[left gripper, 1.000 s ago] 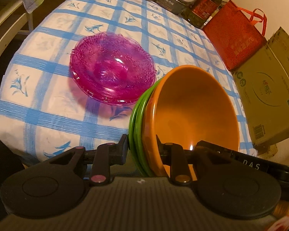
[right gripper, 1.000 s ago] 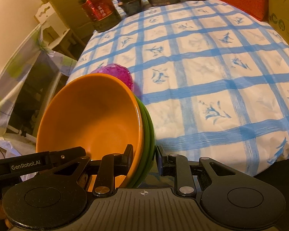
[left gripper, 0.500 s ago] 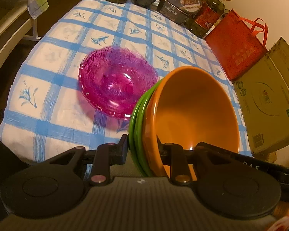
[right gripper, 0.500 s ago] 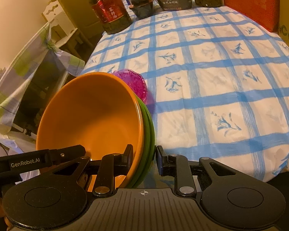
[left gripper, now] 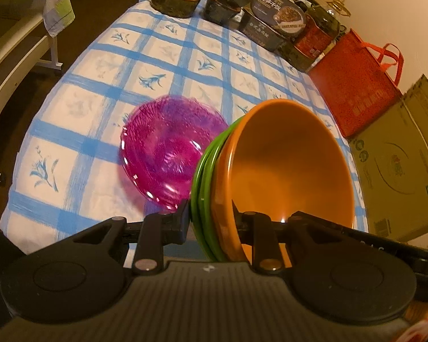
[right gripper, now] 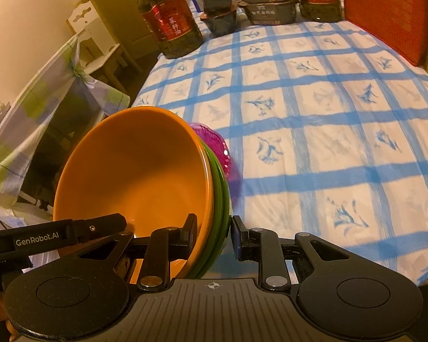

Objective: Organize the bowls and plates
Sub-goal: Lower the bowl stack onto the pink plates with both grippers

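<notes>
Two claws share one stack of bowls: an orange bowl (left gripper: pixel 288 168) nested in green bowls (left gripper: pixel 204 176), the stack held up on edge over the near end of the table. The left claw (left gripper: pixel 211 222) pinches the stack's rim, one finger inside the orange bowl and the other against the outermost green one. The right claw (right gripper: pixel 214 233) pinches the opposite rim of the stack (right gripper: pixel 137 176) the same way, its green edge (right gripper: pixel 222 199) between the fingers.

Just beyond the left claw, ahead and slightly left, pink glass dishes (left gripper: pixel 168 154) lie on the blue-checked tablecloth (left gripper: pixel 80 114); from the right claw they (right gripper: pixel 216 145) peek out behind the stack.

Farther ahead, at the far edge, stand oil bottles (right gripper: pixel 168 20) and food tubs (left gripper: pixel 274 22). A red bag (left gripper: pixel 359 85) and cardboard box (left gripper: pixel 399 171) lie to the right of the left claw.
</notes>
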Demonstrator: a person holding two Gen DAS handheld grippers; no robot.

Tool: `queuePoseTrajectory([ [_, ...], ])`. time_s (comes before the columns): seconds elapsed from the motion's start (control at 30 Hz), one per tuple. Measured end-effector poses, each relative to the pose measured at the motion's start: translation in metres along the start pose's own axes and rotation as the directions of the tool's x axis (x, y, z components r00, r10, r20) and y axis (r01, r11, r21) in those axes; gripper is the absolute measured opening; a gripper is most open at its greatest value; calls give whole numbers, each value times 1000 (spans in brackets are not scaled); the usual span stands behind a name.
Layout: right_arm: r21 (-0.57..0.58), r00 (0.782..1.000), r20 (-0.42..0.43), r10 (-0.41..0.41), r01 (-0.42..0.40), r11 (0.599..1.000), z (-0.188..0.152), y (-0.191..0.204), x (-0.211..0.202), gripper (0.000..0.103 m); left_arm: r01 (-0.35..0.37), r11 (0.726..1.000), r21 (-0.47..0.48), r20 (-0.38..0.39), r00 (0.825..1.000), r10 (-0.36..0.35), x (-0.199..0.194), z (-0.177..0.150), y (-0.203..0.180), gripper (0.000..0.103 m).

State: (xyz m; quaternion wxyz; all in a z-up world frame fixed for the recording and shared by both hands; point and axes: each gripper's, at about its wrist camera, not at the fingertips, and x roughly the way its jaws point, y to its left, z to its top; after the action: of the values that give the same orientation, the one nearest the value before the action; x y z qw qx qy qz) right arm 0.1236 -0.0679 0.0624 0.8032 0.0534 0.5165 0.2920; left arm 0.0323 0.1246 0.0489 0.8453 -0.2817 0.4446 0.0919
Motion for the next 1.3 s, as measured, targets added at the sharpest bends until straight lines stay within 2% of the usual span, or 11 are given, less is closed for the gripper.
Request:
queuePoseTrajectory([
  [0.3, -20, 1000, -27, 11, -11, 1000, 26, 15, 34, 25, -26, 999, -26, 5, 1000, 26, 13, 30, 20, 22],
  [0.7, -15, 996, -92, 10, -11, 1000, 54, 14, 82, 25, -54, 997, -48, -19, 998, 53, 48, 67, 38, 22],
  [1.3, 4, 987, -158, -12, 12, 1000, 67, 9, 126, 25, -77, 994, -80, -69, 995, 72, 86, 79, 59, 22],
])
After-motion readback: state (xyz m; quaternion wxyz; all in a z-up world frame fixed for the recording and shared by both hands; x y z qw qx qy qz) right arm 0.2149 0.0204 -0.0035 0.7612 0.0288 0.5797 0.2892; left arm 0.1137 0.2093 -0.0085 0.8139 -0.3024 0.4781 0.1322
